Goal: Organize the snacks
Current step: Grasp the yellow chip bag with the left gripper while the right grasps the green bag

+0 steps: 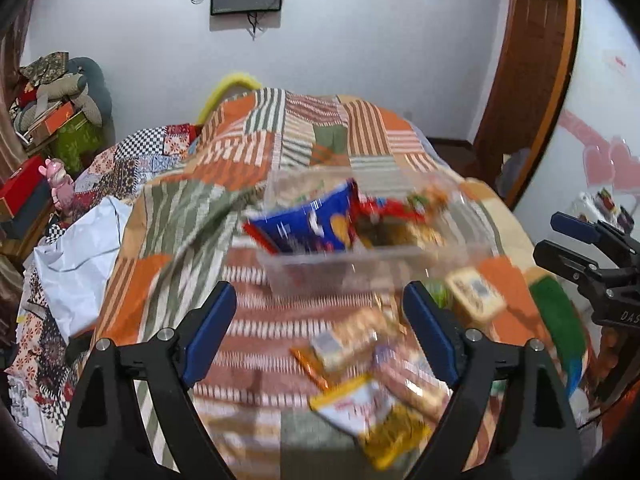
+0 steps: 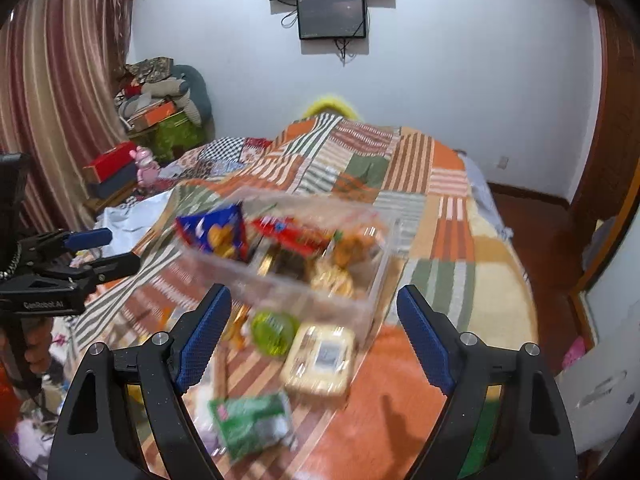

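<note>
Both jaws spread wide, gripping nothing: left gripper, right gripper. Clear plastic snack-filled bin mid-bed on patchwork striped quilt; loose packets, including cream rectangular pack, toward near edge.

Before me — patchwork quilt over the bed; two dark screens on my far wall; striped curtain at left; pink figurine beside a red box; wooden door frame — right.
</note>
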A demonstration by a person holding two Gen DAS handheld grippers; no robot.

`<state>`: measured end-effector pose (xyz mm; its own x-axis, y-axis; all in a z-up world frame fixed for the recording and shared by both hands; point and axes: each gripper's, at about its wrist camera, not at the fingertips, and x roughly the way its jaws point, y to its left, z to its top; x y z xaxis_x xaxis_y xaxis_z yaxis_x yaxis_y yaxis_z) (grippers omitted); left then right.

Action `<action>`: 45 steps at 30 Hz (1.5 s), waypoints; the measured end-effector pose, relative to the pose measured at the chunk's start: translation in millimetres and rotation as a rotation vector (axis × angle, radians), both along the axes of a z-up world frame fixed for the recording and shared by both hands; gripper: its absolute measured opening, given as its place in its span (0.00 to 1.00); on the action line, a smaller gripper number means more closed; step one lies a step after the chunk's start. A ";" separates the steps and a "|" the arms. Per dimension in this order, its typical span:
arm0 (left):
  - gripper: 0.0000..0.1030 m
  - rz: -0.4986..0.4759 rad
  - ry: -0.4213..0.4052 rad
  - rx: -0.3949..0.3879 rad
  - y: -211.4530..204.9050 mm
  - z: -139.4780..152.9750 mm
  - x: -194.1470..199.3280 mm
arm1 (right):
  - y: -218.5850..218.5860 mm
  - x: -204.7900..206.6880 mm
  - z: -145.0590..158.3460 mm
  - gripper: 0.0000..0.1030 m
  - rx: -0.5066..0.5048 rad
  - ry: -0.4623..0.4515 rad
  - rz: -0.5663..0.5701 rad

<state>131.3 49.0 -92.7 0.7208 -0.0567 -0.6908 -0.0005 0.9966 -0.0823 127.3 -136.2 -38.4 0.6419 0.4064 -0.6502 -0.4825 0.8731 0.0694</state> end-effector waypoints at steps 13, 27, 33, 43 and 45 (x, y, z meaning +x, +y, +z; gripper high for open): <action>0.85 -0.033 0.165 -0.023 -25.0 -63.4 -31.5 | 4.7 -36.5 -56.1 0.80 -0.027 0.151 0.039; 0.78 0.000 0.192 -0.063 -32.0 -99.5 -27.6 | 7.7 -34.9 -88.9 0.62 0.032 0.262 0.072; 0.44 -0.004 0.175 -0.062 -27.7 -99.3 -26.7 | 7.2 -36.2 -90.2 0.49 0.056 0.268 0.088; 0.39 -0.016 0.149 -0.083 -20.0 -89.2 -38.3 | -1.9 -40.8 -86.1 0.40 0.083 0.265 0.084; 0.39 -0.013 0.133 -0.073 -18.9 -83.8 -40.6 | -2.1 -39.7 -82.4 0.40 0.090 0.261 0.082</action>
<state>90.6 30.1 -176.4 0.6217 -0.1192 -0.7741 -0.0030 0.9880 -0.1546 87.6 -138.3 -120.7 0.4200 0.5134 -0.7483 -0.5070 0.8167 0.2757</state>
